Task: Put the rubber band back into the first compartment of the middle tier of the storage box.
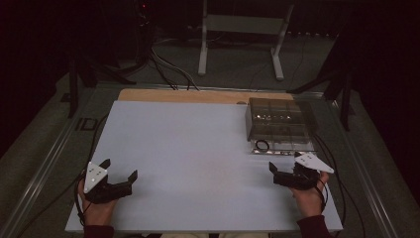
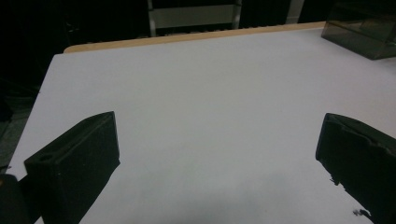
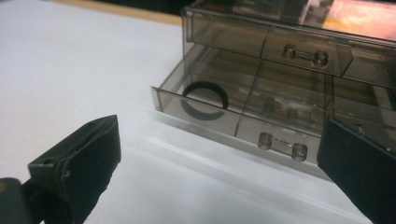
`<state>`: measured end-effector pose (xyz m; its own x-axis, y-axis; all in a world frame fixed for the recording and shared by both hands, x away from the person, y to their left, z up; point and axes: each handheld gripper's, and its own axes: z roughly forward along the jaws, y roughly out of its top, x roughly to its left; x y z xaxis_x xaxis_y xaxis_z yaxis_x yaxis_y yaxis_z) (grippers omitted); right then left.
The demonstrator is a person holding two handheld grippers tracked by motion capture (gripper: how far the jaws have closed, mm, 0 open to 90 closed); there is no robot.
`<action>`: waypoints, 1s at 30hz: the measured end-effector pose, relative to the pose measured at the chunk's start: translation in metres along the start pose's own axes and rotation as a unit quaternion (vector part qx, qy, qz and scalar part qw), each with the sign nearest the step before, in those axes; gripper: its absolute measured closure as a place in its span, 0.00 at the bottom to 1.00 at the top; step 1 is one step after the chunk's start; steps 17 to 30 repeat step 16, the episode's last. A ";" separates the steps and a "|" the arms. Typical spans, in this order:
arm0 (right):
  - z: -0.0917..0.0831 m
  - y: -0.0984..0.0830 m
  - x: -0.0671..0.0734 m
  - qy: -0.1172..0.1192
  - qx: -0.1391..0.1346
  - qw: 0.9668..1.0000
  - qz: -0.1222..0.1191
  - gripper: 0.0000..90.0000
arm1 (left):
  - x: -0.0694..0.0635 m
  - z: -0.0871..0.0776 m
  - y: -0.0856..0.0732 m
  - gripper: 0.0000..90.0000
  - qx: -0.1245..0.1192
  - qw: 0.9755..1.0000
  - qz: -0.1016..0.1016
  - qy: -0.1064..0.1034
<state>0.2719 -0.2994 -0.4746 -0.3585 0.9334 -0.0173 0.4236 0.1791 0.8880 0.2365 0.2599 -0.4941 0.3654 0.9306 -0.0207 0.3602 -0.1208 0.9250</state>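
A smoky clear drawer box [image 1: 280,119] stands at the back right of the white table [image 1: 188,163]. Its bottom drawer [image 3: 201,112] is pulled out toward me, and a black ring [image 3: 204,100] lies in the drawer's left compartment; the same ring [image 1: 262,145] is visible from above. My right gripper [image 1: 285,168] rests just in front of that drawer, open with nothing between its jaws, which frame the drawer front and its handle [image 3: 281,143]. At the table's near left my left gripper [image 1: 119,169] is open and holds nothing, facing bare tabletop [image 2: 210,107].
A wooden strip [image 1: 198,95] runs along the table's far edge. Beyond it stand a white frame [image 1: 242,29] and cables on the floor. The drawer box [image 2: 364,28] sits far off at the top right of the left gripper view.
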 end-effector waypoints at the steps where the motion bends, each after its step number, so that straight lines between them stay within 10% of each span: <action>1: -0.003 -0.003 0.000 0.003 -0.008 1.000 0.003 0.00 | -0.001 0.000 0.000 0.00 -0.001 1.000 0.000 -0.001; 30: -0.015 -0.030 0.012 0.020 -0.049 0.999 0.010 0.00 | -0.001 -0.001 0.001 0.00 -0.011 1.000 -0.005 -0.007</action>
